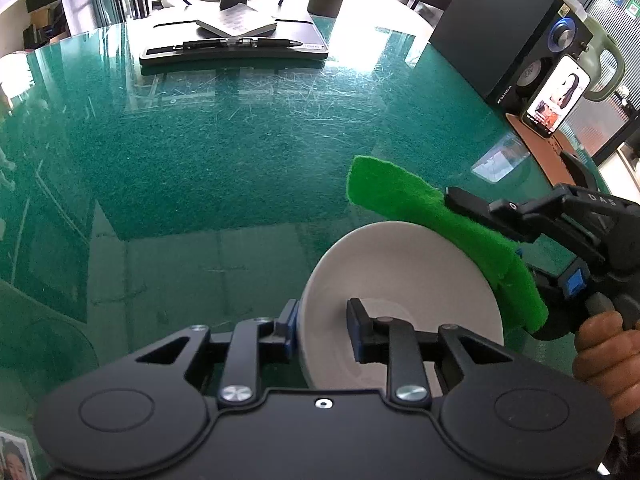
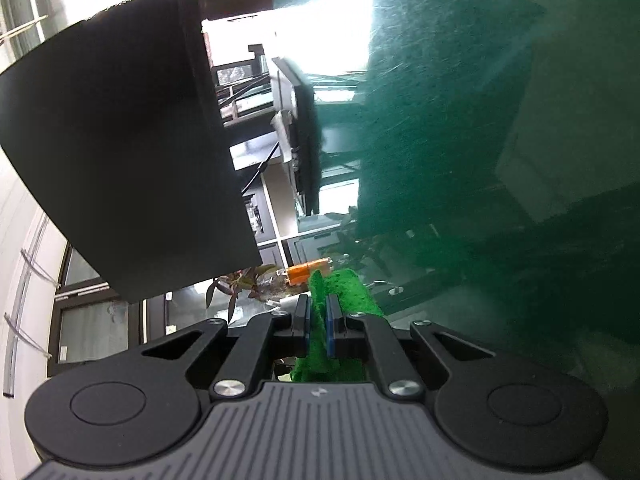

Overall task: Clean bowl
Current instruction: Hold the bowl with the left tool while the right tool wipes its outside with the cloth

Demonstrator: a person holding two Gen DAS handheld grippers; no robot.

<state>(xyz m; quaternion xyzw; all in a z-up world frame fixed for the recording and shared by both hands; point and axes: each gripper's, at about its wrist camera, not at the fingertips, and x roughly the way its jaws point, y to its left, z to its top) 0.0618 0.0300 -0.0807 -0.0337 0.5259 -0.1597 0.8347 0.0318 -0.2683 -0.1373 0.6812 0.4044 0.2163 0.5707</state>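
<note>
In the left wrist view a scratched green glass table (image 1: 224,152) fills the scene, with a black stand holding a pen (image 1: 236,43) at twelve o'clock and a dark speaker (image 1: 508,40) with a lit phone (image 1: 558,94) leaning on it at two o'clock. At five o'clock the left gripper (image 1: 322,330) is clamped on the near rim of a white bowl (image 1: 404,280), one finger outside the wall and one inside, holding it tilted on edge with its hollow facing right. At three o'clock the right gripper (image 1: 480,236), held in a person's hand (image 1: 604,356), pinches a green scouring pad (image 1: 432,224) that lies across the bowl's far rim. A likely risk: hard scrubbing against a bowl gripped only by its rim could twist it out of the fingers onto the glass, or the limp pad could fold and slide off. The right wrist view, rolled sideways, shows what the left cannot: the right gripper's (image 2: 318,320) blue pads closed tight on the pad (image 2: 320,340). It shows no bowl at all, only the speaker at ten o'clock and green table at two o'clock.
</note>
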